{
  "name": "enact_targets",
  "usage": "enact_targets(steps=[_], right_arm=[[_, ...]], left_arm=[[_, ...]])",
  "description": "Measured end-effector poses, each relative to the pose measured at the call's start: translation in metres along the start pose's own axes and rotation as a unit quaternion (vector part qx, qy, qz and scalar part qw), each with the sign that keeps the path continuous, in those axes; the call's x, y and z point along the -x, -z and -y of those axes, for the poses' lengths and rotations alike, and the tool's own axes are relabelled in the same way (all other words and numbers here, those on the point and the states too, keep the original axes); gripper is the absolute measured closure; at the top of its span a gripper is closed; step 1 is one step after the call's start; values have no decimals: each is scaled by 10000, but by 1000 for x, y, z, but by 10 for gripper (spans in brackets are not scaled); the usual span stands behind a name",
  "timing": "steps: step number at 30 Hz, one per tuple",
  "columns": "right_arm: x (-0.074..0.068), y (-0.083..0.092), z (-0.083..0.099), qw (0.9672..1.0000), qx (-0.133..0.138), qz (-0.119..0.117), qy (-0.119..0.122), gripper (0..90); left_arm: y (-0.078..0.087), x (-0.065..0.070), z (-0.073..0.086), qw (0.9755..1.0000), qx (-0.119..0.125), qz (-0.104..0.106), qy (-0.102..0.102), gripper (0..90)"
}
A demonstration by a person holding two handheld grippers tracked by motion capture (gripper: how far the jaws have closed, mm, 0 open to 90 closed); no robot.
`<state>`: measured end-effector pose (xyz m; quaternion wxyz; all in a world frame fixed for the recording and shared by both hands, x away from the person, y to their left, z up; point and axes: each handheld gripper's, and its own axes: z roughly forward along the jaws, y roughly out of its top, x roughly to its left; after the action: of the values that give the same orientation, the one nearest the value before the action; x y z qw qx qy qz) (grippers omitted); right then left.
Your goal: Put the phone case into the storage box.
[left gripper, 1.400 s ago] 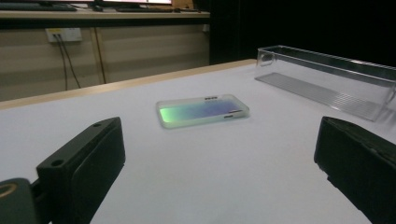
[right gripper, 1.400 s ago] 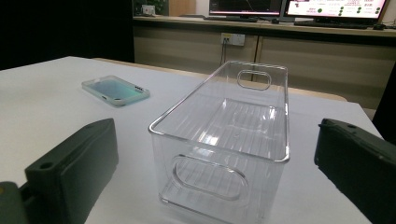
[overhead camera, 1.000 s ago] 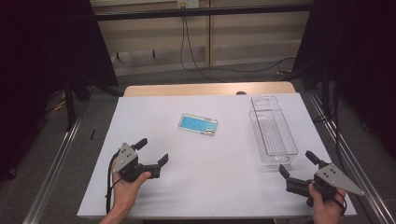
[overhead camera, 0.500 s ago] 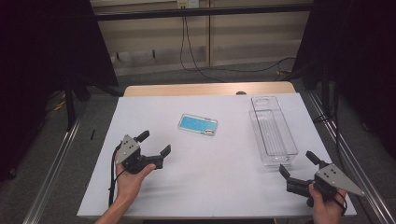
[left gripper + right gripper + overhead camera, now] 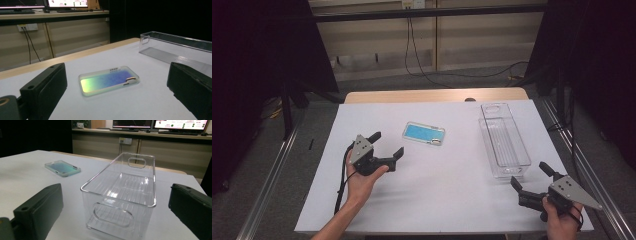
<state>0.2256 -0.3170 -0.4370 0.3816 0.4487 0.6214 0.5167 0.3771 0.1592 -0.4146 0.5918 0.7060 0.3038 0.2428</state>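
A blue phone case (image 5: 423, 134) with a clear rim lies flat on the white table (image 5: 442, 190), left of centre. My left gripper (image 5: 386, 144) is open, a short way to the case's near left, and points at it. In the left gripper view the phone case (image 5: 108, 80) lies between and beyond the two wide-apart jaws. A long clear plastic bin (image 5: 503, 140) stands empty at the right. My right gripper (image 5: 531, 176) is open just in front of the bin's near end. The bin (image 5: 125, 192) with its handle cut-outs stands close ahead in the right gripper view, and the phone case (image 5: 62, 168) lies farther left.
The white table (image 5: 140, 105) ends in a wooden edge (image 5: 437, 95) at the back. Dark curtains and stand legs (image 5: 287, 100) flank the table. A wall with sockets and cables (image 5: 412, 30) runs behind it. Monitors on a desk (image 5: 160, 125) show far off.
My left gripper has moved forward and to the right, closer to the phone case. The right gripper has stayed in place by the bin.
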Motion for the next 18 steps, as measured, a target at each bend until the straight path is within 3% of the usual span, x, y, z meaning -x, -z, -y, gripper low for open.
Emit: enact_targets(steps=[18], right_arm=[[0,0,0,10000,3,-24,-2,0]], left_arm=[[-35,1,-14,10000,49,15,-40,34]])
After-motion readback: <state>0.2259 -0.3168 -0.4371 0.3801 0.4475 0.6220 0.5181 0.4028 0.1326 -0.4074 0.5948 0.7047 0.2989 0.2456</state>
